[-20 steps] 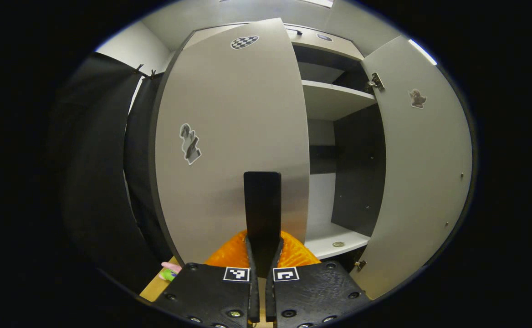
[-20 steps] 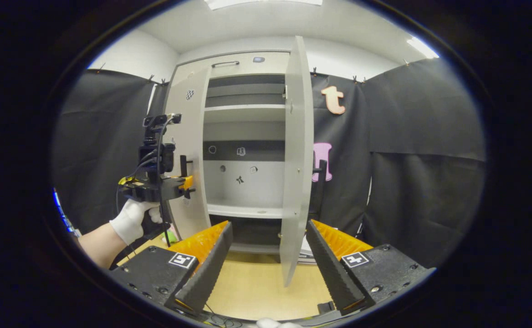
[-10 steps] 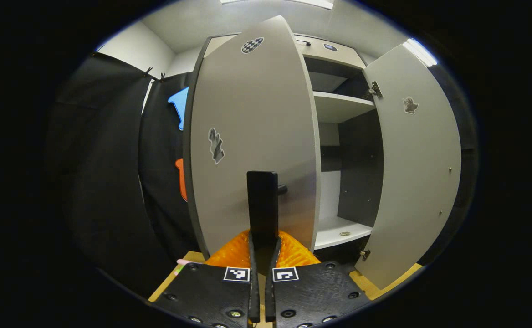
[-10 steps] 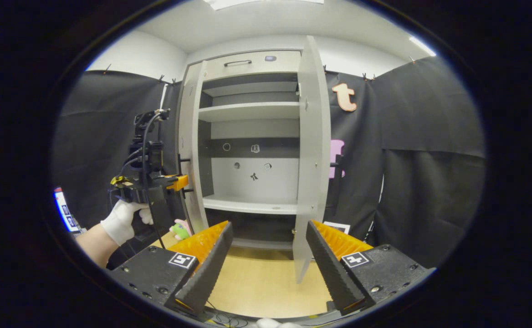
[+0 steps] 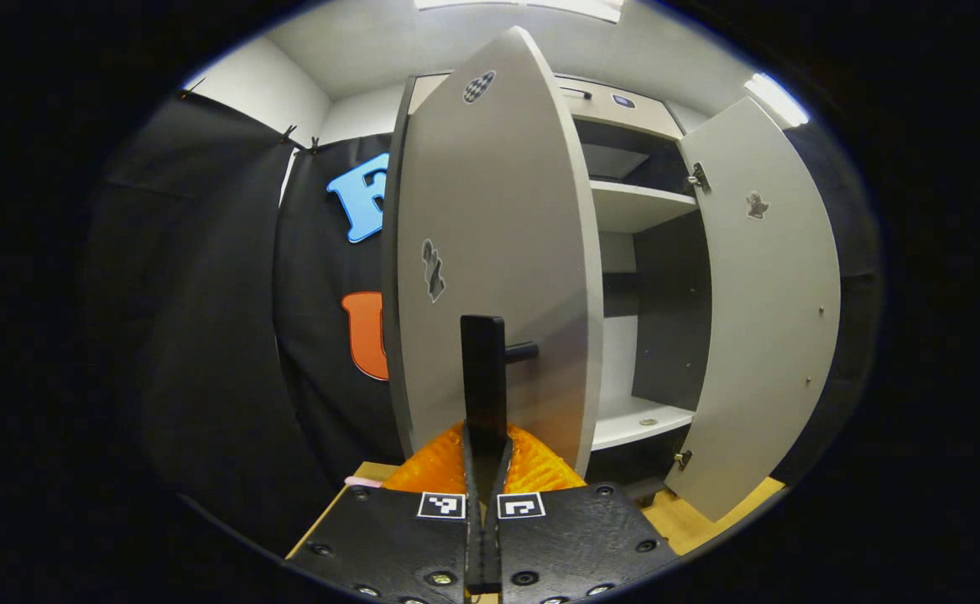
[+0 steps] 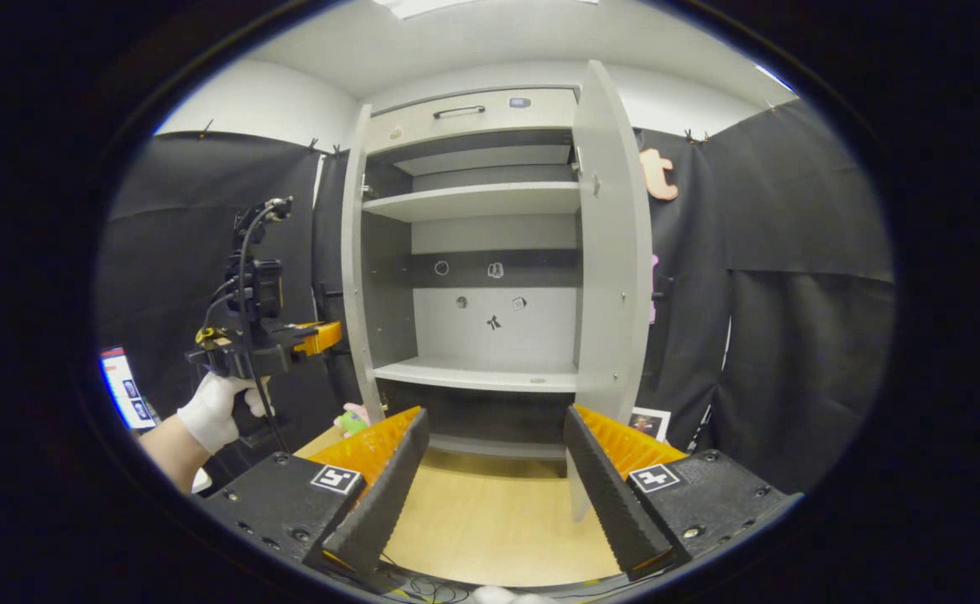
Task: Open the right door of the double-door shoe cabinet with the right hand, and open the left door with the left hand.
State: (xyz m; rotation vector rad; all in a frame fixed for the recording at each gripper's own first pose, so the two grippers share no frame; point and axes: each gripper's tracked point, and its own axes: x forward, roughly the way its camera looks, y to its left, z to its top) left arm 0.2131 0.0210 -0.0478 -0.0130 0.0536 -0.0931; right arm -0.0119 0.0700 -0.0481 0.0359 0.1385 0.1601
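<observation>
Handle (image 5: 484,377) of the left door (image 5: 490,252) sits pinched between the closed left tongs (image 5: 484,457), so pull along the hinge arc, while the right tongs (image 6: 494,457) hang wide, clear of the open right door (image 6: 612,252).

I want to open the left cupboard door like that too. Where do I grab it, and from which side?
Grab the dark bar handle on the left door. It stands upright, clear of the door face on short posts near the free edge, so come straight at the front and pinch it from its two sides, as the left gripper does.
</observation>
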